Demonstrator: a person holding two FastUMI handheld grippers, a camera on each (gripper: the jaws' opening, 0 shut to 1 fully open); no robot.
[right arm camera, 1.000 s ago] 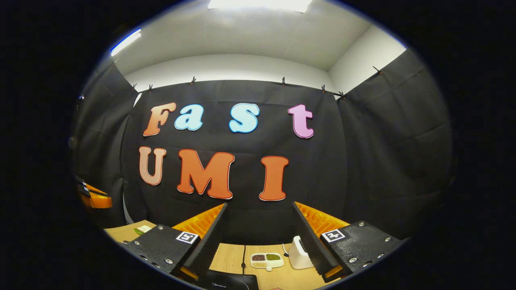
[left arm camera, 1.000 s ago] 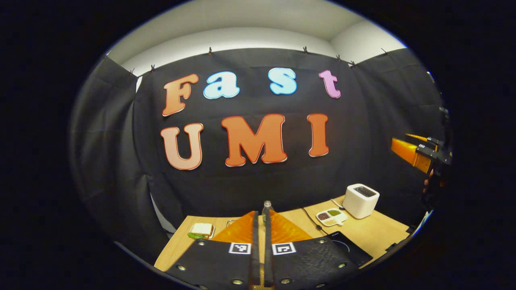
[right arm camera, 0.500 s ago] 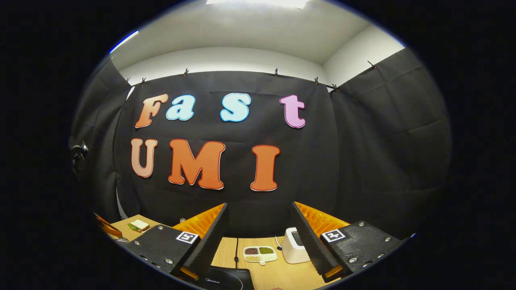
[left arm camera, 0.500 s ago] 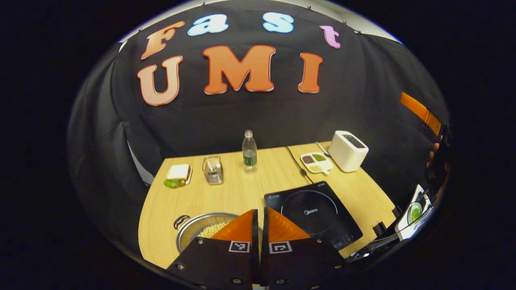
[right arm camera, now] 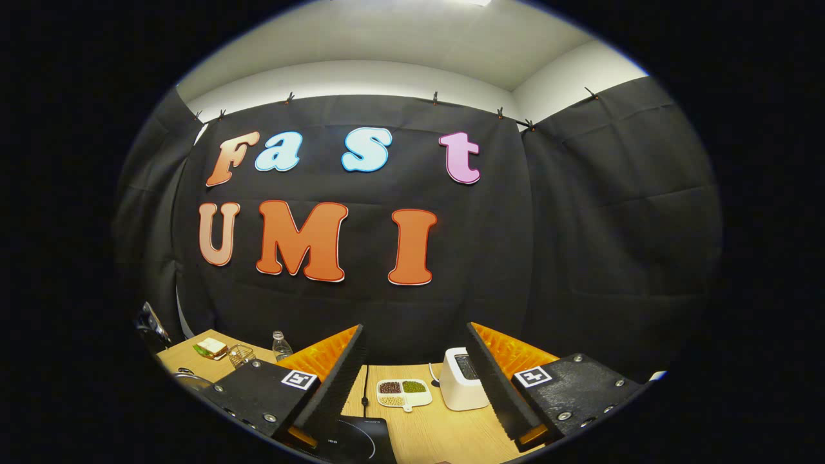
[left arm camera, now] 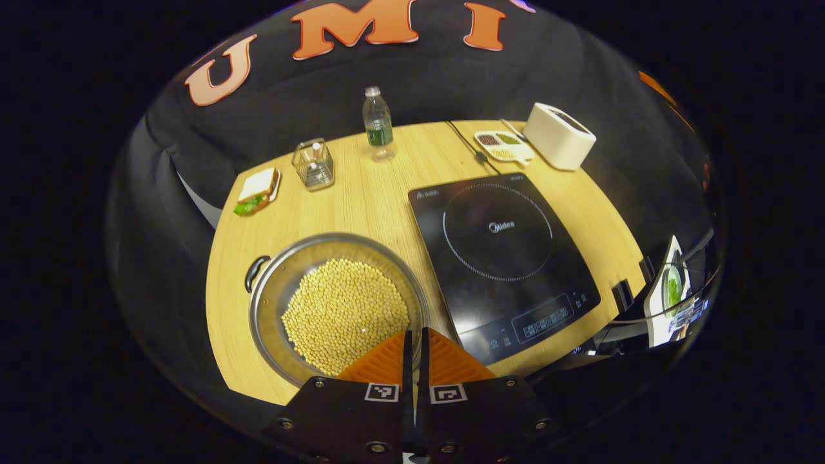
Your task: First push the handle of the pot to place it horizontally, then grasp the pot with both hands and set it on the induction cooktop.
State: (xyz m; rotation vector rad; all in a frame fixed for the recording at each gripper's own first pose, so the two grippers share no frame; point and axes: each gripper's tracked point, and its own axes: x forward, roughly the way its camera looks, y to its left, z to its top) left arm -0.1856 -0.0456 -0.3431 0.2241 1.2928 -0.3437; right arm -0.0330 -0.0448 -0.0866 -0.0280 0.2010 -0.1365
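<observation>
A steel pot [left arm camera: 338, 308] full of yellow beans sits on the wooden table's near left part. One black handle [left arm camera: 255, 272] sticks out at its left rim. The black induction cooktop [left arm camera: 503, 248] lies just right of the pot. My left gripper [left arm camera: 414, 338] hovers shut over the pot's near rim, nothing between its orange fingers. In the right gripper view my right gripper [right arm camera: 416, 335] is open and held high, with the cooktop's corner [right arm camera: 351, 441] below it and a sliver of the pot [right arm camera: 187, 377] at far left.
Along the table's far edge stand a sandwich [left arm camera: 258, 190], a clear wire holder [left arm camera: 314, 164], a water bottle [left arm camera: 378, 122], a divided dish of beans [left arm camera: 504, 145] and a white toaster [left arm camera: 559, 135]. A cable [left arm camera: 465, 142] runs from the cooktop to the wall.
The left gripper has tipped steeply down, from facing the wall to looking onto the pot and cooktop. The right gripper has tilted down slightly and swung a little left.
</observation>
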